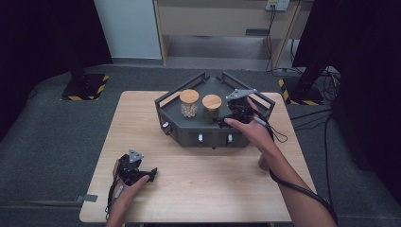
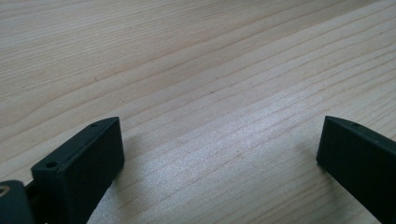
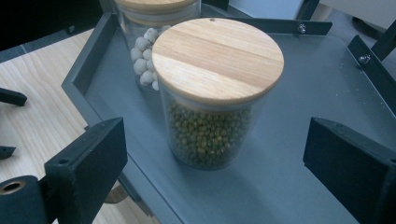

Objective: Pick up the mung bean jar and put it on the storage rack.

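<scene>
Two glass jars with round wooden lids stand in a dark grey tray (image 1: 172, 97) at the back of the table. One jar (image 1: 212, 107) (image 3: 215, 100) holds small green beans; the other (image 1: 189, 103) (image 3: 144, 56) holds pale round pieces. My right gripper (image 1: 226, 119) (image 3: 215, 154) is open at the tray's front right, jaws wide, the green-bean jar just ahead of them and untouched. Low over the bare wood near the front left corner, my left gripper (image 1: 150, 175) (image 2: 219, 144) is open with nothing between its jaws.
The tray (image 3: 327, 93) has raised dark rails around it and small white knobs on its front wall. The wooden table (image 1: 203, 184) has bare room in front of the tray. Beyond it are a black stand base with yellow stripes (image 1: 85, 87) and cables on the floor.
</scene>
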Action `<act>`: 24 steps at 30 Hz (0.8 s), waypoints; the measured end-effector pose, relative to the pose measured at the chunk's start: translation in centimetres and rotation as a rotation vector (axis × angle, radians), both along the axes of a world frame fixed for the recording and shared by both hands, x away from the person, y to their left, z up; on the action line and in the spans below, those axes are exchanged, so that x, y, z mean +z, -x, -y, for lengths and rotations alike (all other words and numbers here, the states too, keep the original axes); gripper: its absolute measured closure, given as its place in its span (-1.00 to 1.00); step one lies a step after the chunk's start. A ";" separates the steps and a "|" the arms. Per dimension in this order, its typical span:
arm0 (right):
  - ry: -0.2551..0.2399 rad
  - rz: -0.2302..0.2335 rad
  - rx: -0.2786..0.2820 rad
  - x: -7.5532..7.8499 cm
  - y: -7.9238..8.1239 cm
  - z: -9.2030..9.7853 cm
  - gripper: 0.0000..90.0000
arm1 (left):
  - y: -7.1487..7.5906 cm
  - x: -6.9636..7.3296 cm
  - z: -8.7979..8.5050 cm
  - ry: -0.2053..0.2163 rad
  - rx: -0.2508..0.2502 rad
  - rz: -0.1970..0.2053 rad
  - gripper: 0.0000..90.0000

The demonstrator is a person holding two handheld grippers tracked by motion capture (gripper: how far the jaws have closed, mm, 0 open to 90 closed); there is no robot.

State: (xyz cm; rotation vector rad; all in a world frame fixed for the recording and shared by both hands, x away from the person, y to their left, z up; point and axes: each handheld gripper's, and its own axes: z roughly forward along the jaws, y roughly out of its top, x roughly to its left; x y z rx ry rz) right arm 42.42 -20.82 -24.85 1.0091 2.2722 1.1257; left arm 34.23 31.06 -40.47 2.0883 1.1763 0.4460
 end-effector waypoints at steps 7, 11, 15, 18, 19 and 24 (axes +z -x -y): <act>0.004 0.000 0.003 0.4 0.6 0.7 -0.85 | 0.0 0.0 0.0 0.000 0.002 0.000 -1.00; 0.006 -0.001 0.006 0.6 1.0 1.1 -0.86 | 0.0 0.0 0.1 0.000 0.004 0.000 -1.00; 0.009 0.001 0.007 0.9 1.4 1.5 -0.85 | 0.0 0.0 0.1 0.000 0.005 0.000 -1.00; 0.006 -0.004 0.010 1.1 1.5 1.9 -0.86 | 0.0 0.0 0.1 0.000 0.005 0.000 -1.00; 0.003 -0.005 0.010 1.2 1.6 2.0 -0.86 | 0.0 0.0 0.1 0.000 0.005 0.000 -1.00; 0.003 -0.002 0.011 1.4 2.2 2.9 -0.87 | 0.0 0.0 0.1 0.000 0.004 -0.001 -1.00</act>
